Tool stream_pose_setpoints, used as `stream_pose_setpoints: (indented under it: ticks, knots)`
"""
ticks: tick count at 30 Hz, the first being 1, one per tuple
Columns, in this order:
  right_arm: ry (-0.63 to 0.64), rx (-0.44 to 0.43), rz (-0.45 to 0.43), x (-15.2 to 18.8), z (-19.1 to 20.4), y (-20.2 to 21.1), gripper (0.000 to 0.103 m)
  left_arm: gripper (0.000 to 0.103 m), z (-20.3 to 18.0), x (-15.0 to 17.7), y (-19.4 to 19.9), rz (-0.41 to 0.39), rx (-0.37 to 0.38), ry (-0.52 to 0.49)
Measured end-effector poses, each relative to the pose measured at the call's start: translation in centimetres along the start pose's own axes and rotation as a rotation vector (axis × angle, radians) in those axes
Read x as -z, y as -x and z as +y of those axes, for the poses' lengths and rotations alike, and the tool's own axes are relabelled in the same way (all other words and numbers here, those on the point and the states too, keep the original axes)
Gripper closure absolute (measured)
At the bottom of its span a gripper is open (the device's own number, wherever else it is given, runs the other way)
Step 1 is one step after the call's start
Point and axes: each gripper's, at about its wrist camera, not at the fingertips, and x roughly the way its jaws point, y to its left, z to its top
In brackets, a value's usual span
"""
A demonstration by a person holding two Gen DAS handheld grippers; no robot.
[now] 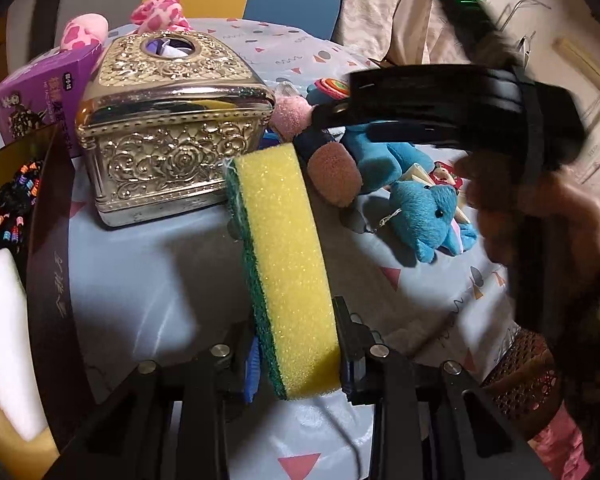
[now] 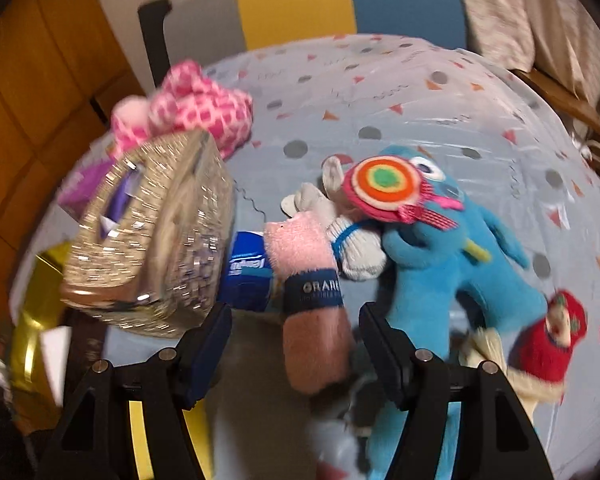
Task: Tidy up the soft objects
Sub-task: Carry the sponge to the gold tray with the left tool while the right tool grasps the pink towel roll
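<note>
Left gripper (image 1: 296, 360): clenched on sponge (image 1: 286, 264), frame centre, carrying it.
Right gripper (image 2: 296, 344): released, straddling pink sock (image 2: 316, 344), lower centre, lining up.

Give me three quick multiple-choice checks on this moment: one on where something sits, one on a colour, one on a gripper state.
1. Where is the gold box relative to the sponge in the left wrist view?
A. left of it
B. right of it
C. on top of it

2. What colours is the sponge?
A. pink and white
B. yellow and green
C. all blue

3. What is the left gripper doing?
A. open over bare cloth
B. shut on the sponge
C. shut on the blue elephant

Answers:
1 A, the box stands left of the sponge's far end.
2 B, yellow foam shows with a green scouring layer.
3 B, both fingers press the sponge's sides.
</note>
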Motion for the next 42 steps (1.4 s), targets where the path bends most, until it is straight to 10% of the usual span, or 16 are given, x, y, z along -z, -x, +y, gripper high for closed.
stream_pose_setpoints:
  ticks: [5, 29, 36, 42]
  knots:
    - [0.001, 0.026, 0.129, -0.3, -0.8, -4.7, 0.069, 0.073, 0.4, 0.5, 0.4, -0.007, 0.007, 0.009]
    - [0.052, 0.053, 0.144, 6.3, 0.3, -3.5, 0.067, 0.074, 2.5, 0.6, 11.0, -0.187, 0.014, 0.036]
    - [0.066, 0.067, 0.138, 6.5, 1.7, -3.3, 0.067, 0.074, 12.2, 0.4, 17.9, -0.31, -0.253, 0.214]
    - [0.078, 0.076, 0.138, 6.4, 2.3, -3.4, 0.067, 0.074, 20.5, 0.7, 17.4, -0.232, -0.44, 0.326]
